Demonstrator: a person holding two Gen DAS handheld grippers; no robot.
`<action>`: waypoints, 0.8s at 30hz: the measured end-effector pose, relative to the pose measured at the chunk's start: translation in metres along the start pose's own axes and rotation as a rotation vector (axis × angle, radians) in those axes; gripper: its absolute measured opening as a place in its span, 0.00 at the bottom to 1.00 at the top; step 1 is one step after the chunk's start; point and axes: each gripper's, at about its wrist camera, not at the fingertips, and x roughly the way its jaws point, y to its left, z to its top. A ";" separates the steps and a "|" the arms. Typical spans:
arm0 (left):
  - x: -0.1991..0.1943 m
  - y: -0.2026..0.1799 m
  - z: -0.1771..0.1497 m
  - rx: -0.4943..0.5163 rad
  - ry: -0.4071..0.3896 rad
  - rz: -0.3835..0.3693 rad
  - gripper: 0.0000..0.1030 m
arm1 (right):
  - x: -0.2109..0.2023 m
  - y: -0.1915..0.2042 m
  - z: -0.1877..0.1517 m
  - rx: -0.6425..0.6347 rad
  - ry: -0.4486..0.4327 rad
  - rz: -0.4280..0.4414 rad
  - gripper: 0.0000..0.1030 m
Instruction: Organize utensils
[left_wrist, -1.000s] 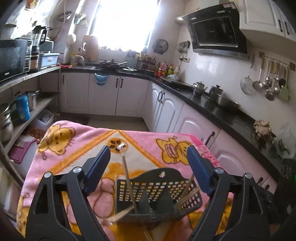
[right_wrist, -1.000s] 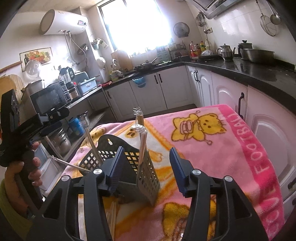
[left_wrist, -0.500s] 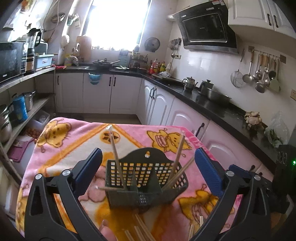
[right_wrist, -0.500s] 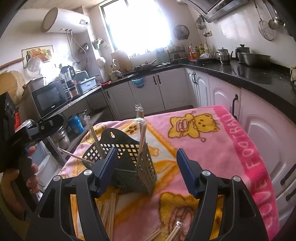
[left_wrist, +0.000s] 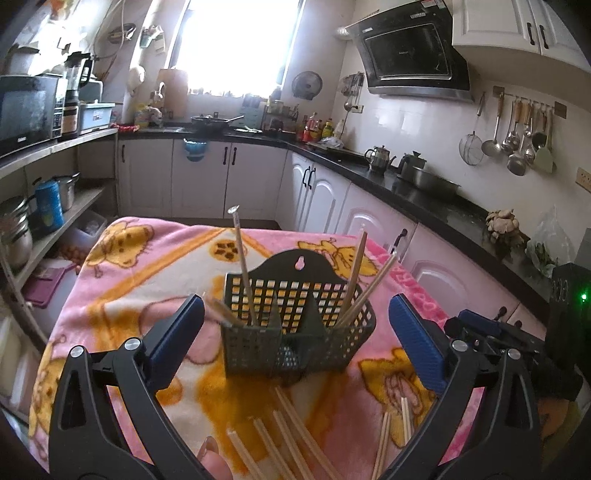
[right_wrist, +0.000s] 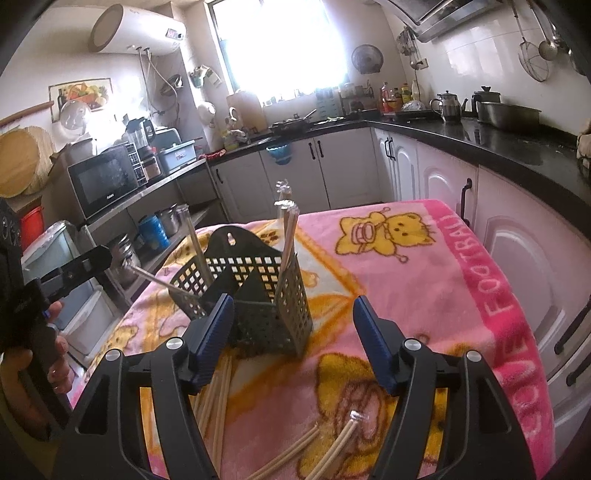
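Both grippers now stand off from the dark slotted basket (left_wrist: 295, 321) instead of crowding it; 1 second ago the left gripper (left_wrist: 295, 332) had the basket almost between its fingers, and now the basket sits ahead of its tips, apart from them; its jaws are wide, wider than before, with nothing held; the right gripper (right_wrist: 293, 332) has also drawn back, jaws moderately open and empty, the basket just ahead and slightly left of its left finger. With the retreat, loose chopsticks (left_wrist: 288, 435) on the pink blanket (left_wrist: 147, 266) have come into view below the left gripper's fingers, and more (right_wrist: 332, 439) lie beneath the right one; 4 or so sticks (left_wrist: 354, 273) stand in the basket already. Judging by this, 1 placement looks finished and both grippers are free for the next pick; many sticks remain on the desk, so the sorting seems well short of done.
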 end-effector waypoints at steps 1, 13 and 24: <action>-0.002 0.001 -0.003 -0.003 0.001 0.000 0.89 | -0.001 0.001 -0.002 -0.004 0.004 0.001 0.63; -0.016 0.005 -0.031 -0.022 0.028 -0.008 0.89 | -0.006 0.007 -0.019 -0.021 0.037 0.013 0.63; -0.022 0.016 -0.056 -0.042 0.063 0.011 0.89 | -0.004 0.013 -0.035 -0.044 0.077 0.027 0.63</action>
